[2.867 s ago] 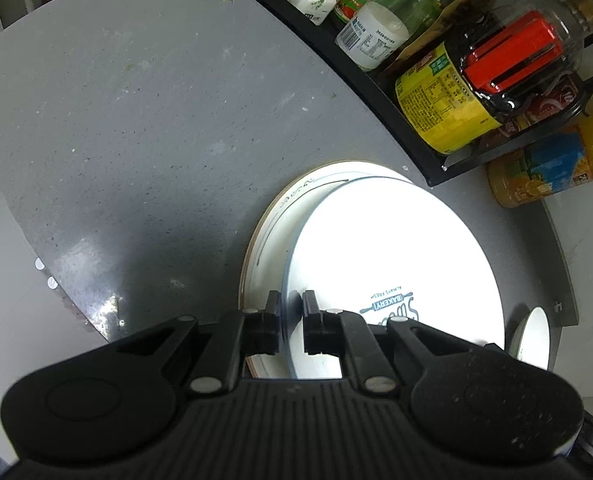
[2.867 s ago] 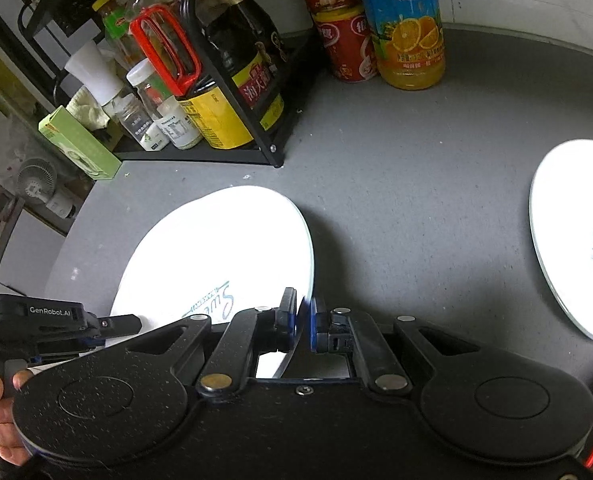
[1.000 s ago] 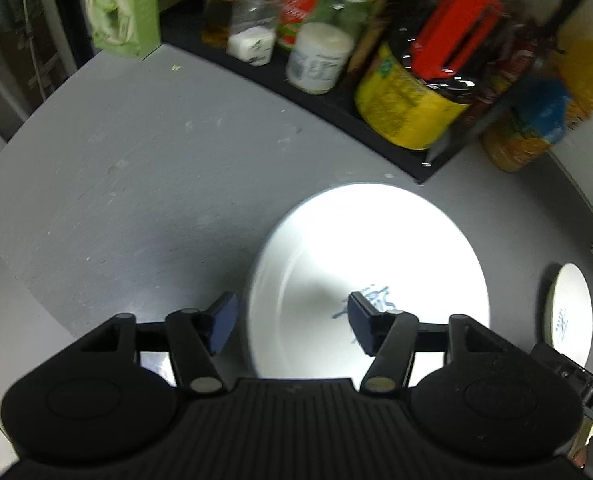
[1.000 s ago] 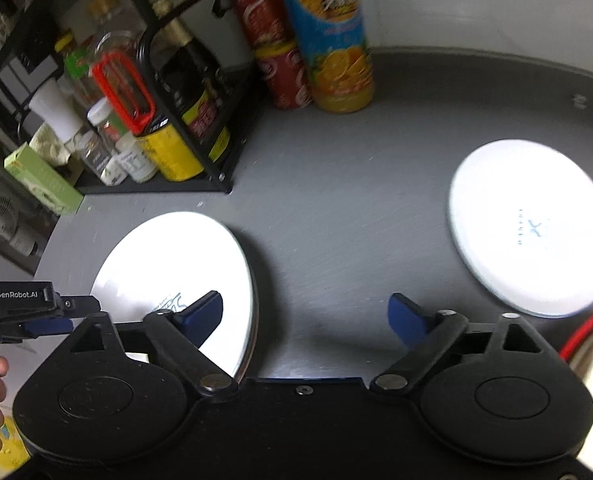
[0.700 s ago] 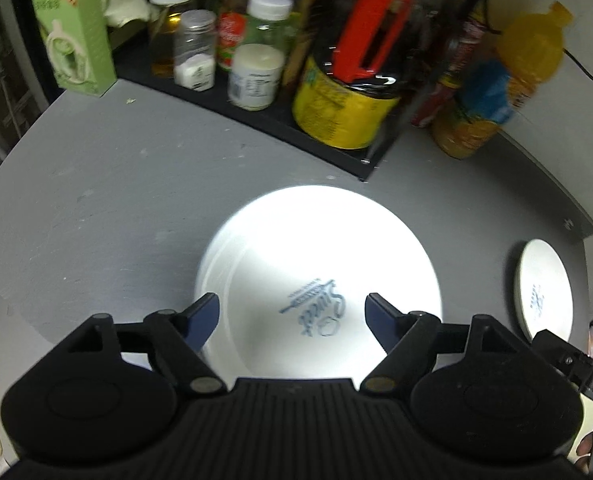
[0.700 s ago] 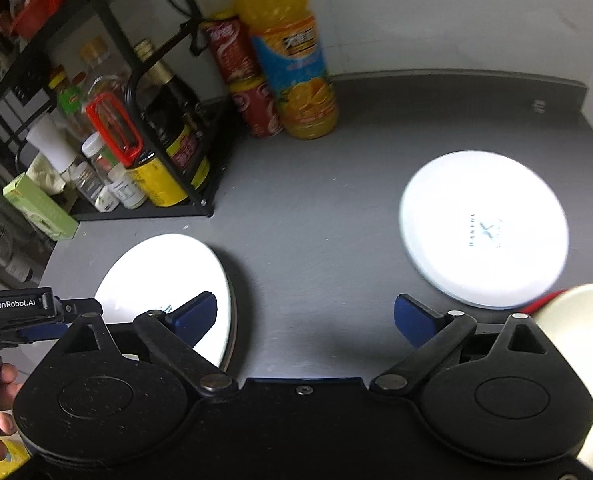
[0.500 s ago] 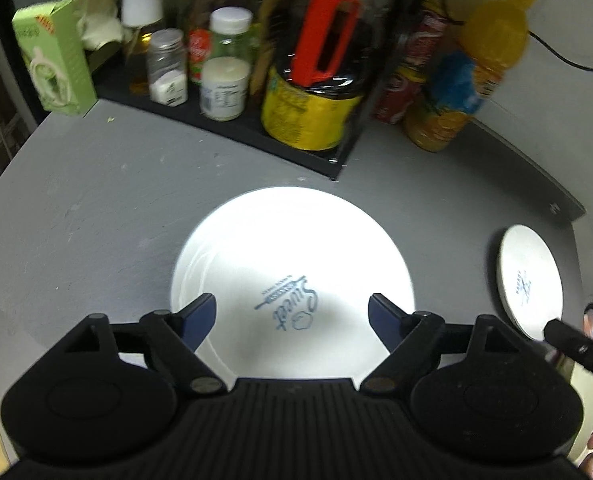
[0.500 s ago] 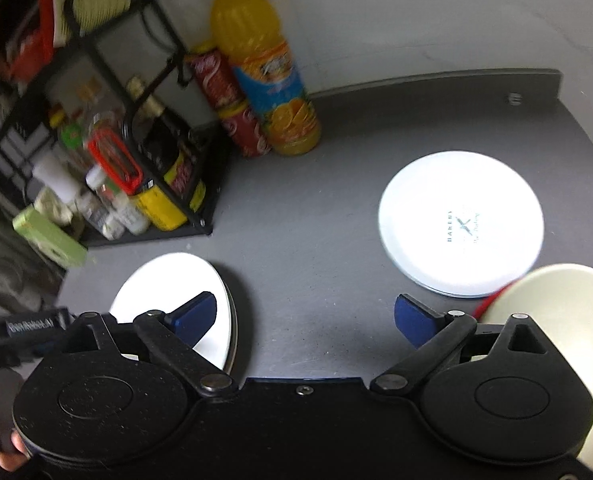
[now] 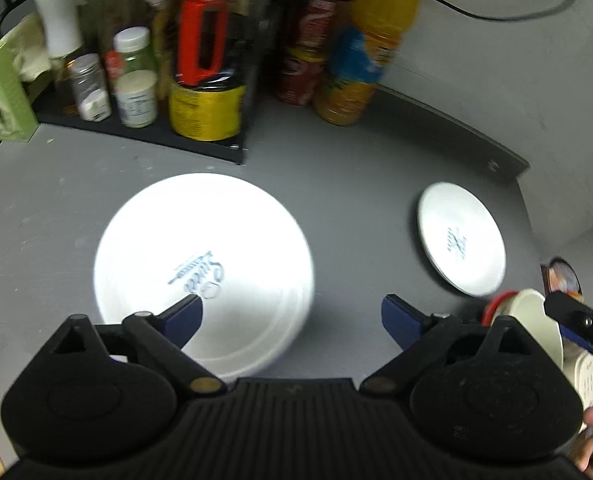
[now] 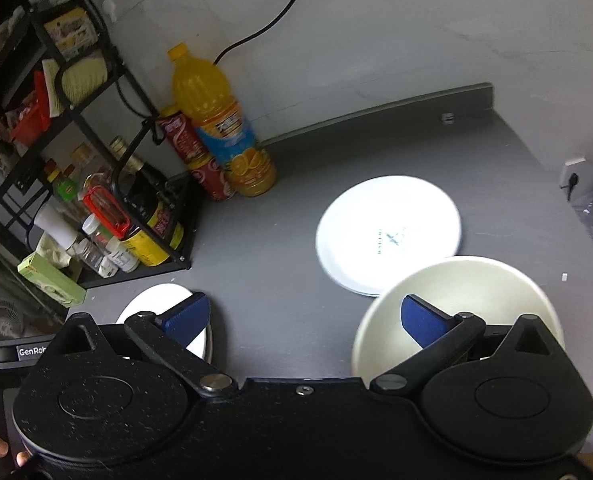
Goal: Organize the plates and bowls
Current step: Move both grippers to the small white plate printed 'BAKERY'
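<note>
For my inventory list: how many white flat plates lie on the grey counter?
2 visible: a large plate beside the black rack, possibly stacked on a hidden one, and a smaller plate near the cream bowl.

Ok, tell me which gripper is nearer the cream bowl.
Right. The right gripper hangs just over the cream bowl, one finger above its hollow. The left gripper is over the large plate stack, further off.

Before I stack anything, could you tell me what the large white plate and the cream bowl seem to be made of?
Large white plate: probably glazed ceramic, given its glossy glare and printed blue logo, though melamine is possible. Cream bowl: smooth and evenly coloured with a soft sheen, so ceramic or plastic; the look leaves it open.
</note>
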Demonstrator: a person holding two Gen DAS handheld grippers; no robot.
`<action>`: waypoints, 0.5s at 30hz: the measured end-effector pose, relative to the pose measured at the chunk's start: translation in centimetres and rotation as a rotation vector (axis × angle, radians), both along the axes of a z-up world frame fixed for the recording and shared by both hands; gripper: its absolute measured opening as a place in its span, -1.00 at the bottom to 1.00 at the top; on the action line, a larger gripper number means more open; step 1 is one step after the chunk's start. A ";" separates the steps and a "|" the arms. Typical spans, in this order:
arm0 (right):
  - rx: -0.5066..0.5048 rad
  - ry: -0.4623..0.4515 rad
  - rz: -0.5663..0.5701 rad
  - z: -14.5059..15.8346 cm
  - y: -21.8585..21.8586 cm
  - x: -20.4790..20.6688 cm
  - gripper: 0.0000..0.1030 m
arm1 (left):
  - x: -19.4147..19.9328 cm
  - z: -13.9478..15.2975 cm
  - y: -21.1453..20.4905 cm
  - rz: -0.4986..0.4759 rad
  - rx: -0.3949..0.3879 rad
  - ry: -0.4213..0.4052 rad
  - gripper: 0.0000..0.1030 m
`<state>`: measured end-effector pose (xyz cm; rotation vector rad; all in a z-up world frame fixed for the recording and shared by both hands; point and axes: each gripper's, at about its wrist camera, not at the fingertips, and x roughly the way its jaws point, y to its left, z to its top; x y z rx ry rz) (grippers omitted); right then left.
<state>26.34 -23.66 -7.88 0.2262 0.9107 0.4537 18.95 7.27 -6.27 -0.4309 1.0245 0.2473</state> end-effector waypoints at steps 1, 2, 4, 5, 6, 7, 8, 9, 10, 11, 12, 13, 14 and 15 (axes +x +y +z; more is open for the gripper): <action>0.000 -0.004 -0.004 0.2 -0.4 -0.1 1.00 | 0.0 0.2 -0.5 -0.009 0.005 -0.001 0.95; -0.001 -0.006 -0.007 0.2 -0.8 -0.3 1.00 | -0.1 0.3 -1.0 -0.014 0.005 -0.003 0.97; -0.005 -0.010 -0.015 0.5 -1.4 -0.5 1.00 | -0.2 0.6 -1.8 -0.024 -0.005 -0.005 0.97; -0.006 -0.012 -0.019 0.6 -1.8 -0.7 1.00 | -0.3 0.7 -2.1 -0.025 -0.007 -0.005 0.97; -0.005 -0.014 -0.022 0.7 -2.1 -0.8 1.00 | -0.4 0.8 -2.5 -0.026 -0.008 -0.005 0.97; -0.004 -0.016 -0.024 0.8 -2.4 -0.9 1.00 | -0.5 0.9 -2.9 -0.031 -0.011 -0.007 0.97; -0.008 -0.018 -0.026 0.9 -2.7 -1.0 1.00 | -0.5 0.9 -3.3 -0.035 -0.013 -0.008 0.97; -0.013 -0.020 -0.028 1.0 -2.9 -1.1 1.00 | -0.6 1.0 -3.6 -0.039 -0.015 -0.008 0.97; -0.021 -0.023 -0.031 1.2 -3.2 -1.2 1.00 | -0.6 1.1 -4.0 -0.044 -0.018 -0.010 0.97; -0.026 -0.027 -0.031 1.3 -3.4 -1.3 1.00 | -0.5 1.1 -4.2 -0.053 -0.023 -0.015 0.97; -0.031 -0.032 -0.030 1.4 -3.6 -1.3 1.00 | -0.5 1.3 -4.5 -0.059 -0.028 -0.020 0.97; -0.035 -0.037 -0.030 1.6 -3.9 -1.4 1.00 | -0.4 1.4 -4.8 -0.058 -0.030 -0.024 0.97; -0.038 -0.038 -0.033 1.7 -4.2 -1.3 1.00 | -0.3 1.6 -5.1 -0.057 -0.033 -0.028 0.97; -0.042 -0.038 -0.038 1.8 -4.4 -1.3 1.00 | -0.1 1.7 -5.3 -0.054 -0.033 -0.032 0.97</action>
